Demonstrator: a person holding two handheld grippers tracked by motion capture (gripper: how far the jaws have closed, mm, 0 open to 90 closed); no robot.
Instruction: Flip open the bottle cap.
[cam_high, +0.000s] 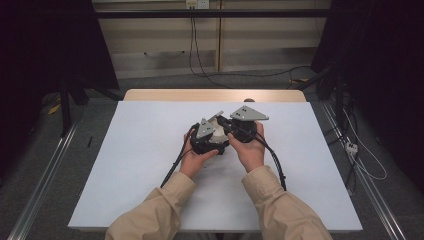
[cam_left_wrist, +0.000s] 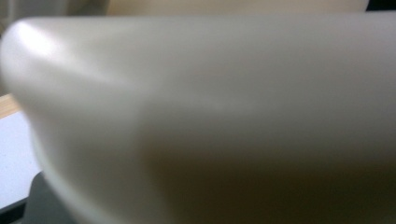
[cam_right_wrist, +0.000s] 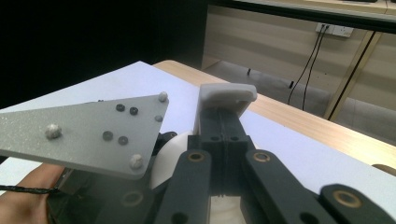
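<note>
A cream-white rounded object (cam_high: 216, 122) sits between my two grippers at the middle of the table. It looms close and blurred in the left gripper view (cam_left_wrist: 210, 116). My right gripper (cam_right_wrist: 226, 112) has its jaws pressed together on a white tab (cam_right_wrist: 227, 93) of that object. In the high view the right gripper (cam_high: 226, 126) comes in from the right under its grey plate. The left gripper (cam_high: 214, 136) lies right against the object from the left. Its grey plate (cam_right_wrist: 88, 130) covers its jaws, so their state is hidden.
A white sheet (cam_high: 150, 150) covers the table, and a strip of wood (cam_high: 215, 95) runs along the far edge. Black cables (cam_high: 175, 162) trail back from both grippers towards the person's sleeves. Metal rails and cables lie on the floor on both sides.
</note>
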